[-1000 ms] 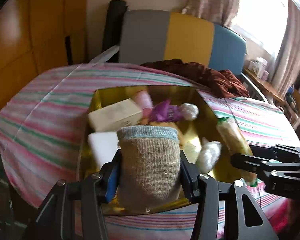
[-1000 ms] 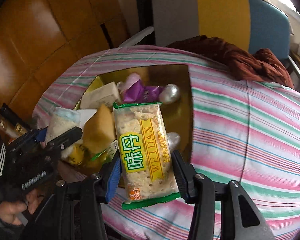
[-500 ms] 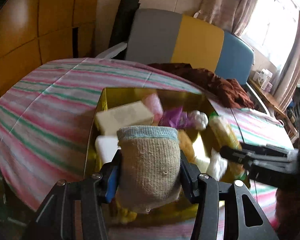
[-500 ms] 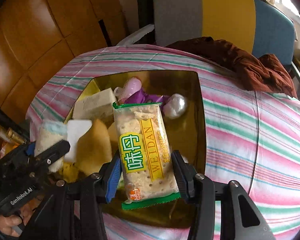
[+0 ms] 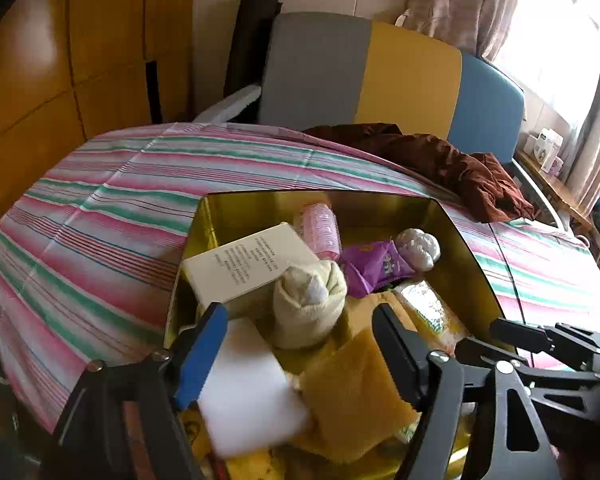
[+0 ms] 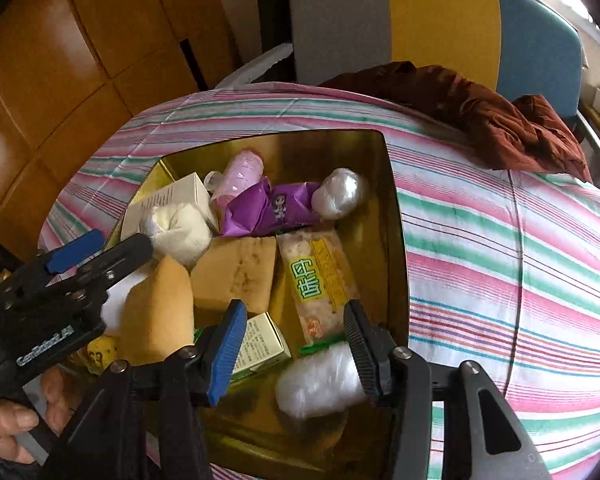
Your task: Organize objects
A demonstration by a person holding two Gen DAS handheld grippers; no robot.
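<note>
Both the left gripper (image 5: 300,320) and right gripper (image 6: 296,318) stand wide and empty over the gold rectangular tin (image 6: 396,216); only the right view shows the clear plastic-wrapped bundle (image 6: 320,380) at 6 o'clock.

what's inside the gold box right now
The gold box holds a rolled sock, cracker packet, purple wrapper, pink roller, sponges, cartons and plastic-wrapped bundles. Whatever lies beneath this pile is hidden.
</note>
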